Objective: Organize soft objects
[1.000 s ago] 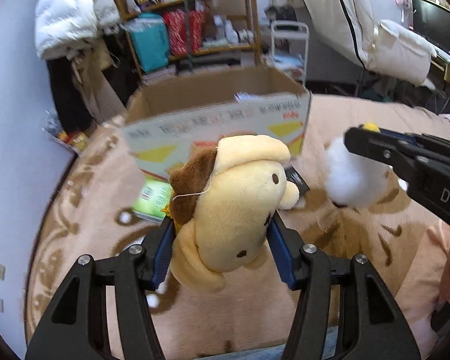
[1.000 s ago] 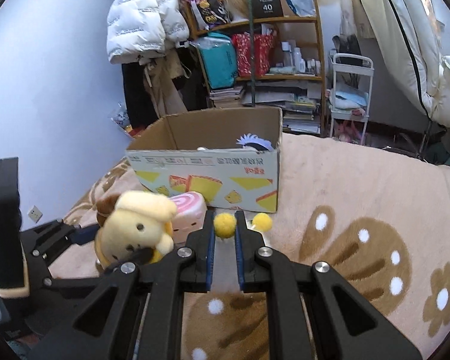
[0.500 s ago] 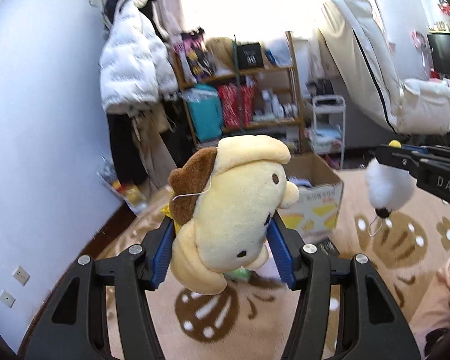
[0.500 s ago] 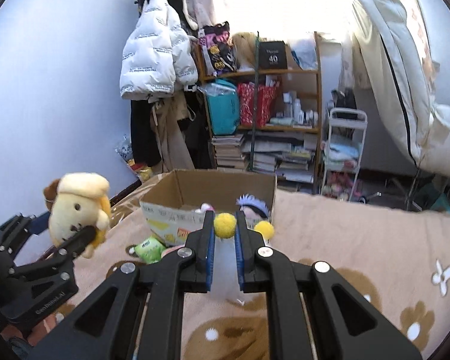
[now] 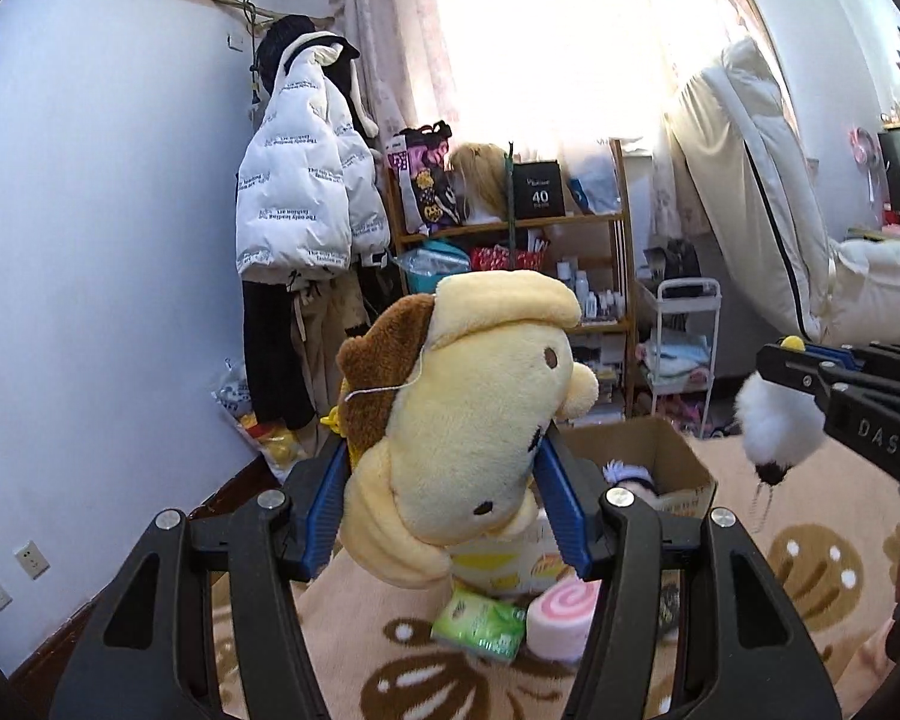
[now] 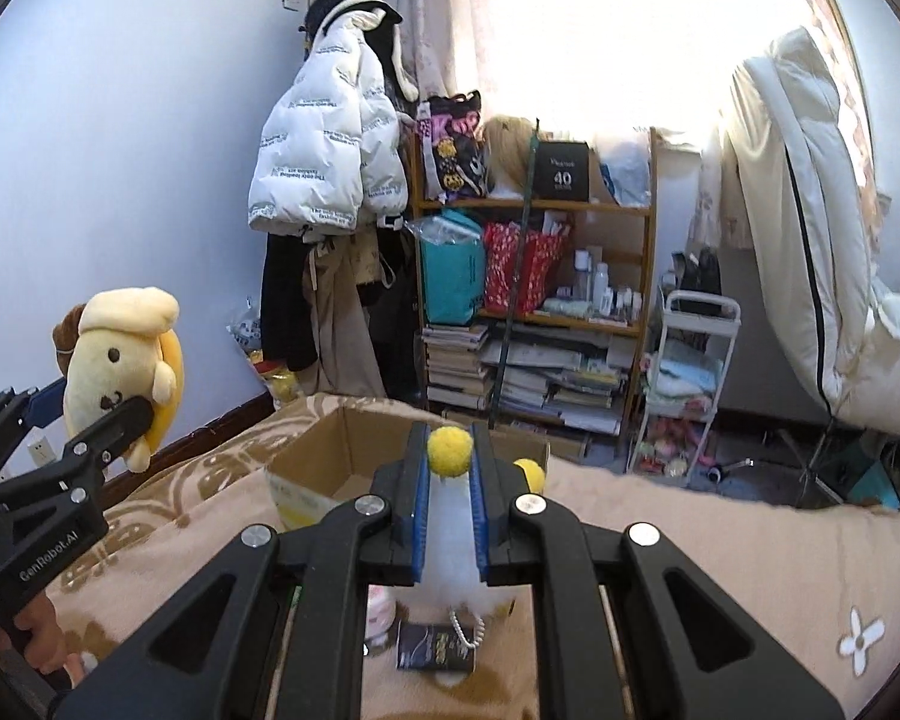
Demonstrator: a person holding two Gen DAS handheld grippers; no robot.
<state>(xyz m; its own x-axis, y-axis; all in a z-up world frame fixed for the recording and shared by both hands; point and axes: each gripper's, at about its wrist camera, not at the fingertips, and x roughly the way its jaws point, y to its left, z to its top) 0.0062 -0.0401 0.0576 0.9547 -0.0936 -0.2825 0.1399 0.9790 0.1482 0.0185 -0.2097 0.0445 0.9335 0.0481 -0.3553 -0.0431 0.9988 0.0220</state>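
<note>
Within the last second both grippers had risen from the carpet. The left gripper [image 5: 444,516] was clamped on the yellow dog plush [image 5: 474,420], the right gripper [image 6: 448,510] pinched tight on a white fluffy toy [image 6: 453,546]. Both hung above the cardboard box [image 6: 330,450], so dropping them in looked next.

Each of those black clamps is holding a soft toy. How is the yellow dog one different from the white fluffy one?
The yellow dog plush is smooth, with a brown ear, a cap and a stitched face; the white fluffy toy is shaggy, with yellow pompoms and a small chain.
The dog bulges well beyond the left gripper, whose jaws stand wide apart; the fluffy toy is squeezed thin in the right gripper, whose jaws are nearly together.
Both are held up above the blanket.
</note>
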